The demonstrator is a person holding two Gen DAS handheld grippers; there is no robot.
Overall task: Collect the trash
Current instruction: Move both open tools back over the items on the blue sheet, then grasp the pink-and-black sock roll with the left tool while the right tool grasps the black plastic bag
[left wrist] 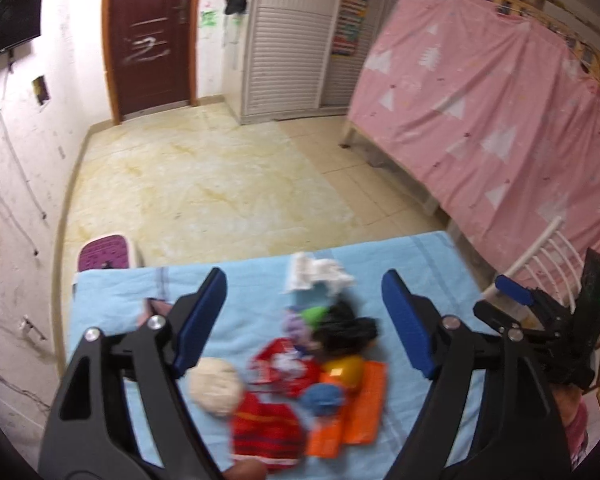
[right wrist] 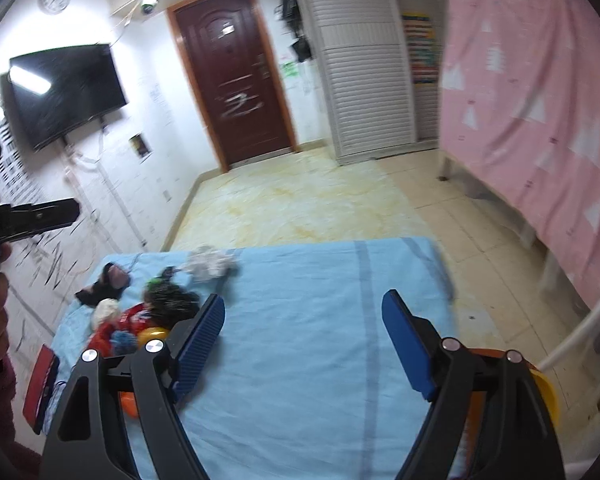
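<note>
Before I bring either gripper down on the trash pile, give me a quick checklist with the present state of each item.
1. Left gripper open and empty: ok, jaws wide apart.
2. Right gripper open and empty: ok.
3. Left gripper lined up over the pile: ok, the red wrapper and black crumpled bag lie between its fingers.
4. Right gripper lined up over trash: not ok, only bare blue cloth lies ahead; the pile sits off to its left.
5. A bin ready for the trash: cannot tell; a yellow rim peeks out behind the right gripper.
6. Sharp view of the pile: not ok, both views are blurred.
</note>
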